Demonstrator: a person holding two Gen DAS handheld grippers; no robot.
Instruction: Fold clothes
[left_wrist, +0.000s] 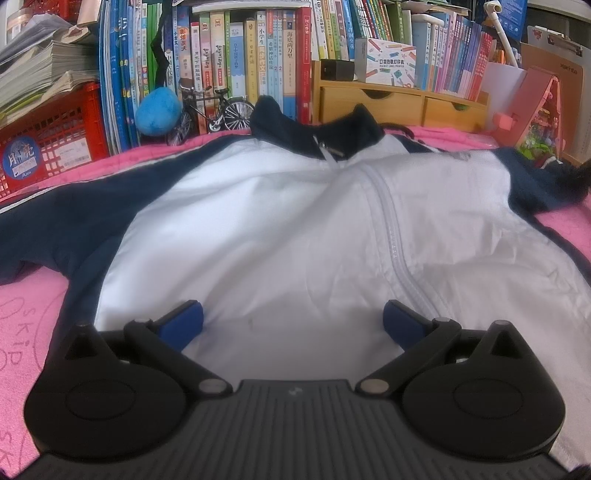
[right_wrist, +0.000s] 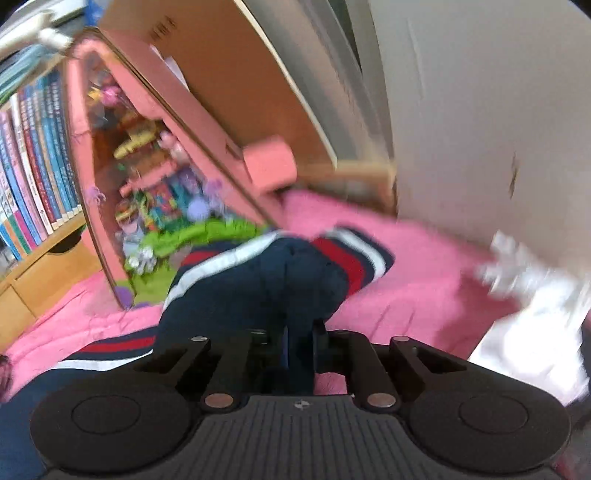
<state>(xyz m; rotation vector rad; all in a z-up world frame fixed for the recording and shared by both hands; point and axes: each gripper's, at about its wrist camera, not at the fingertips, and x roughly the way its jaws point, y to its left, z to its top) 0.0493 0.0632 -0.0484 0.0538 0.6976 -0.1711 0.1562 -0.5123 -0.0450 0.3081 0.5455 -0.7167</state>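
Both tongs differ: the left gripper (left_wrist: 291, 325) is spread over the soft, light jacket (left_wrist: 280, 221); its sleeve (right_wrist: 295, 280), best gripped near the cuff, is pinched by the right gripper (right_wrist: 299, 350).

Books (left_wrist: 255, 62), model bicycle (left_wrist: 210, 110), red crate (left_wrist: 55, 140)

My left gripper (left_wrist: 291, 319) has a ribbed grey body, two round black discs, black linkage arms with silver pins and blue pads (left_wrist: 184, 321). My right gripper (right_wrist: 300, 347) looks the same, with a small mark on its ribbed top.
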